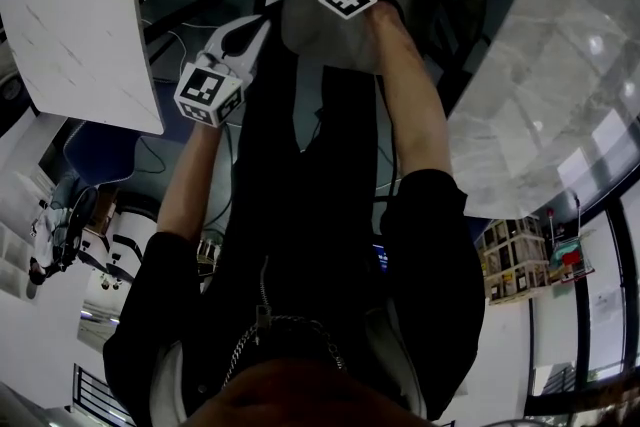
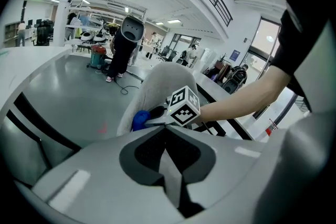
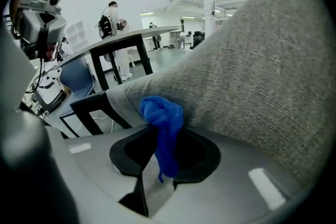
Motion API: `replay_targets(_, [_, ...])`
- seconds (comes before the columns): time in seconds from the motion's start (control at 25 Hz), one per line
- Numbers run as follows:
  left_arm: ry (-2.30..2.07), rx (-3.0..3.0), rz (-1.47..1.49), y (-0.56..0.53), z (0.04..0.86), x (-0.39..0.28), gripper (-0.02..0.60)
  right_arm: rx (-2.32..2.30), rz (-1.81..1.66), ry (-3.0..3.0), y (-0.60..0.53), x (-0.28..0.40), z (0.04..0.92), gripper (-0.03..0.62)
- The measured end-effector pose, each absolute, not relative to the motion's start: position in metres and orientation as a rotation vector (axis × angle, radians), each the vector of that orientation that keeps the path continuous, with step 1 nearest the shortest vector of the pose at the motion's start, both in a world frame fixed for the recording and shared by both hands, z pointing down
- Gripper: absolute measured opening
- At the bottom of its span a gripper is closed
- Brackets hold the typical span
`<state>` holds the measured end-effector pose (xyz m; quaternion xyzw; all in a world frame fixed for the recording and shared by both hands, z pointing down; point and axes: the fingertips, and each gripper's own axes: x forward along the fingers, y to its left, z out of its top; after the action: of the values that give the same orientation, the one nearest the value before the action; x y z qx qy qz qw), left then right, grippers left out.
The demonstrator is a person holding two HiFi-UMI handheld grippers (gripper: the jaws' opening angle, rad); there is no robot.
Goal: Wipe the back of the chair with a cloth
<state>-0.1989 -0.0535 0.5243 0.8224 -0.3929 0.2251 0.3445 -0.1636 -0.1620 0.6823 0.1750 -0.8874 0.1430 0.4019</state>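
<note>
Looks mid-wipe: right gripper [image 3: 161,150] clamped on cloth [image 3: 164,115] bunched against chair back [image 3: 257,71], left gripper [image 2: 167,127] jaws together, empty, near chair back; next, probably: steady sweep across it with firm contact.

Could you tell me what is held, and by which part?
Right gripper pinches the cloth mid-length, bunched end protruding; left gripper holds nothing.

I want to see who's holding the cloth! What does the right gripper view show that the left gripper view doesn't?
Only the right gripper view: the blue cloth pinched by the right gripper, near the grey weave of the chair back. Only the left gripper view: the left gripper, shut and empty, and the person's forearm. Both: blue cloth and chair back.
</note>
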Motion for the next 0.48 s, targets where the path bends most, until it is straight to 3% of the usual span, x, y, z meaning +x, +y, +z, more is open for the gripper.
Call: replay_targets(0.48, [-0.968,2.178,0.592,-0.071,0.523,-0.178,0.011,0.852,0.625,-2.161,-0.204,-0.094,0.684,0.103])
